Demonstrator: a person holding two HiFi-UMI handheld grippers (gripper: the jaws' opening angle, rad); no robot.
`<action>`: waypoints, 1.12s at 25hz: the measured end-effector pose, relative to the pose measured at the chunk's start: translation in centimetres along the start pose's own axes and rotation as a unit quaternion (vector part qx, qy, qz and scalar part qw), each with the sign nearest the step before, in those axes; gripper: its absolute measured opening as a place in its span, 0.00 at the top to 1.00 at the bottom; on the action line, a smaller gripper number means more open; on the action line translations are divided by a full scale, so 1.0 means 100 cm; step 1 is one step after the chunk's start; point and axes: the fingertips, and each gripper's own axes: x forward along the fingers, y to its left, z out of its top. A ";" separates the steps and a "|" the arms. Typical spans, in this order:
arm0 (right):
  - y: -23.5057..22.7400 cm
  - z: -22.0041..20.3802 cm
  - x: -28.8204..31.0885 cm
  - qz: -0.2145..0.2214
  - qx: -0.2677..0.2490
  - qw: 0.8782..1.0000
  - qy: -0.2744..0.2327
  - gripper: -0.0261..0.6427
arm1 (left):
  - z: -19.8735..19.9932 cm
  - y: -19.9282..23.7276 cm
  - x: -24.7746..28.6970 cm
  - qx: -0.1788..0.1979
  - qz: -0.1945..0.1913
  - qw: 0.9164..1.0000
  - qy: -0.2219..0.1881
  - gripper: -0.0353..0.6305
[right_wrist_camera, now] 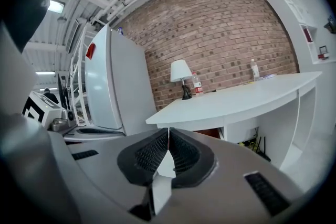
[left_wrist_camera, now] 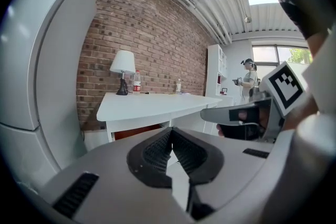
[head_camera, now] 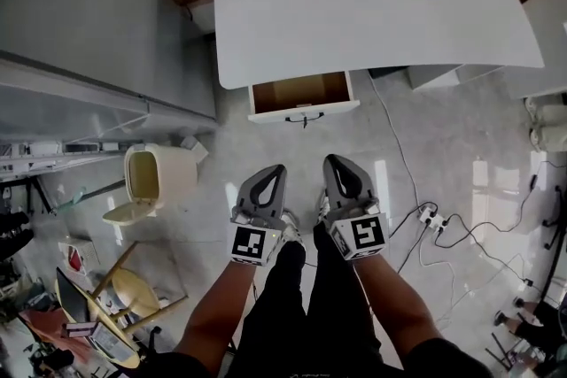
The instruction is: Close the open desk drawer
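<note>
Jaws clenched empty on left gripper (head_camera: 277,170) and right gripper (head_camera: 331,161), ribbed black pads (left_wrist_camera: 155,152) touching; white desk (head_camera: 372,4), brown-lined drawer (head_camera: 301,93) open.

The desk (head_camera: 372,4) is showing a smooth, matt white top; its drawer (head_camera: 301,91), at six o'clock, is showing brown wood inside; the pale floor (head_camera: 461,146) is gleaming glossily.

Prob. an office/lab space w/ brick wall (right_wrist_camera: 231,34), white desk (head_camera: 372,4), lamp (right_wrist_camera: 181,72), fridge (right_wrist_camera: 113,81) & loose floor cables (head_camera: 461,230).
</note>
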 end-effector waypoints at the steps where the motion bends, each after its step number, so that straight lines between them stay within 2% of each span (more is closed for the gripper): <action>1: -0.007 -0.007 0.006 -0.001 0.001 1.000 -0.003 0.92 | -0.007 0.001 0.007 -0.002 0.000 1.000 -0.002 0.94; 11: -0.034 -0.075 0.046 0.021 -0.011 1.000 0.001 0.92 | -0.074 0.019 0.057 -0.017 0.012 1.000 -0.007 0.94; 15: -0.046 -0.094 0.055 0.022 -0.036 0.999 0.012 0.92 | -0.098 0.026 0.063 -0.046 0.029 0.999 -0.003 0.94; 20: -0.058 -0.111 0.065 0.023 -0.026 0.999 0.020 0.92 | -0.121 0.036 0.066 -0.046 0.053 0.998 0.001 0.94; 24: -0.057 -0.126 0.074 0.037 0.022 0.999 0.026 0.91 | -0.124 0.051 0.067 -0.056 0.086 0.995 -0.014 0.94; 28: -0.060 -0.139 0.084 0.050 0.136 0.989 0.030 0.89 | -0.123 0.050 0.073 -0.067 0.090 0.993 -0.023 0.94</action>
